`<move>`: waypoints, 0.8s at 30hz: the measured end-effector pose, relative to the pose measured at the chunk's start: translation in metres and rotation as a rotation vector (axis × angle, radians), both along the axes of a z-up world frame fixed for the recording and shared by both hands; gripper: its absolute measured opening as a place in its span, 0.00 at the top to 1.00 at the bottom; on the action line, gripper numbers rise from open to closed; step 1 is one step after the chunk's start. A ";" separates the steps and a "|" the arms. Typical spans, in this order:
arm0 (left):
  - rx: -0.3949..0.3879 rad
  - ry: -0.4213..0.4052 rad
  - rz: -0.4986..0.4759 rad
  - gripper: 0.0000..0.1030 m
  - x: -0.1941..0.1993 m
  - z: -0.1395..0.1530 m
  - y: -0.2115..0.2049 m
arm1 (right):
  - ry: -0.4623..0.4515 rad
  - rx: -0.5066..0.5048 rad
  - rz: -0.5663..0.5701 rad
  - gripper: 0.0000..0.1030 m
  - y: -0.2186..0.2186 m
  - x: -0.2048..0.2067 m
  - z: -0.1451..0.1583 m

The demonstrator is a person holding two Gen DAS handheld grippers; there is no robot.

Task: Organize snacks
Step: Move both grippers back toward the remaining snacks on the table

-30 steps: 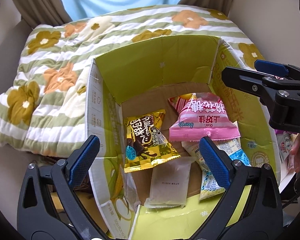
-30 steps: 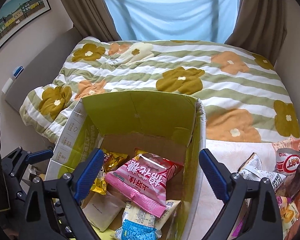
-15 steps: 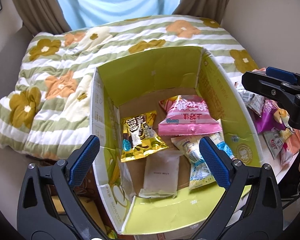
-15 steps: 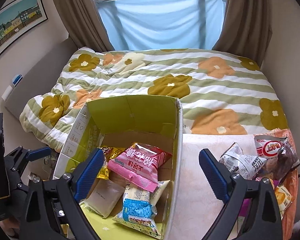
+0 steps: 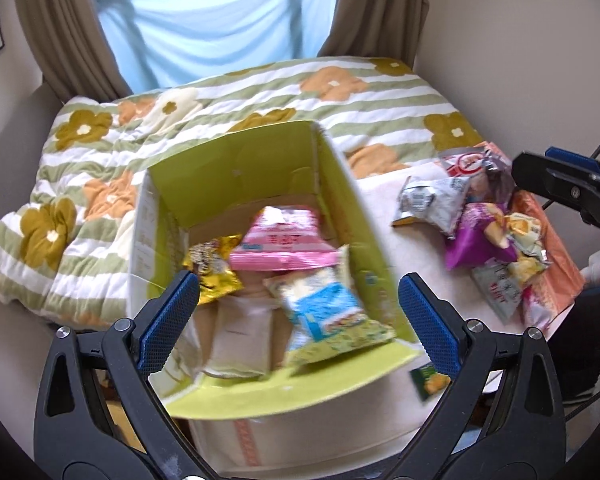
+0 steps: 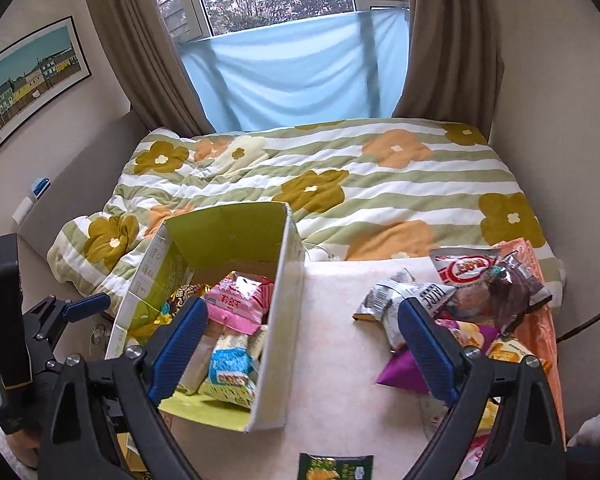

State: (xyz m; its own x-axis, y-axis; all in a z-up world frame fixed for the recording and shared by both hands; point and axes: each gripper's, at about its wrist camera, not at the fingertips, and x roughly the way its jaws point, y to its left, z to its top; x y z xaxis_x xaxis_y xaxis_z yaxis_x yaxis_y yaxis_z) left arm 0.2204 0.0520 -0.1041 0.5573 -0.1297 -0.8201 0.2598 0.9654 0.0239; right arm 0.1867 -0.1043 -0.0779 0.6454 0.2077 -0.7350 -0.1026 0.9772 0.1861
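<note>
The green cardboard box (image 6: 220, 320) stands at the left edge of the pale tabletop (image 6: 332, 360), its flaps up and its far wall close to the bed (image 6: 340, 184). Inside lie a pink bag (image 5: 280, 240), a gold packet (image 5: 212, 268), a blue-and-white bag (image 5: 328, 312) and a plain beige pouch (image 5: 240, 332); their print is too blurred to read. A bare strip of tabletop separates the box from the loose pile of snacks (image 6: 460, 304) at the right edge, where a white bag with a red oval label (image 6: 470, 268) carries writing too small to make out. A small green packet (image 6: 336, 466) sits at the near edge. The left claw (image 5: 298, 316) hangs empty and wide open over the box; the right claw (image 6: 302, 344) is also wide open, holding nothing, above the bare strip.
</note>
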 end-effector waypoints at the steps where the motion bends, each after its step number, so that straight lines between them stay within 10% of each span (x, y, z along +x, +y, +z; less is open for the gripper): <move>1: -0.010 -0.001 0.005 0.04 -0.007 0.001 -0.011 | -0.002 -0.005 0.004 0.08 -0.011 -0.007 0.000; 12: -0.035 0.103 0.053 0.04 -0.081 -0.039 -0.129 | 0.065 -0.036 0.030 0.08 -0.129 -0.067 -0.033; 24: 0.049 0.236 -0.053 0.04 -0.108 -0.101 -0.168 | 0.235 0.041 0.026 0.08 -0.179 -0.102 -0.111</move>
State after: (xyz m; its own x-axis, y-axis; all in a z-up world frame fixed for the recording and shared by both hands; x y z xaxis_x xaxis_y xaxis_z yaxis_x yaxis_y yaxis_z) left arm 0.1122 -0.1164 -0.2051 0.3427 -0.1102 -0.9330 0.3140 0.9494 0.0032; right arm 0.0844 -0.2832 -0.1889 0.4514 0.2550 -0.8551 -0.0769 0.9659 0.2474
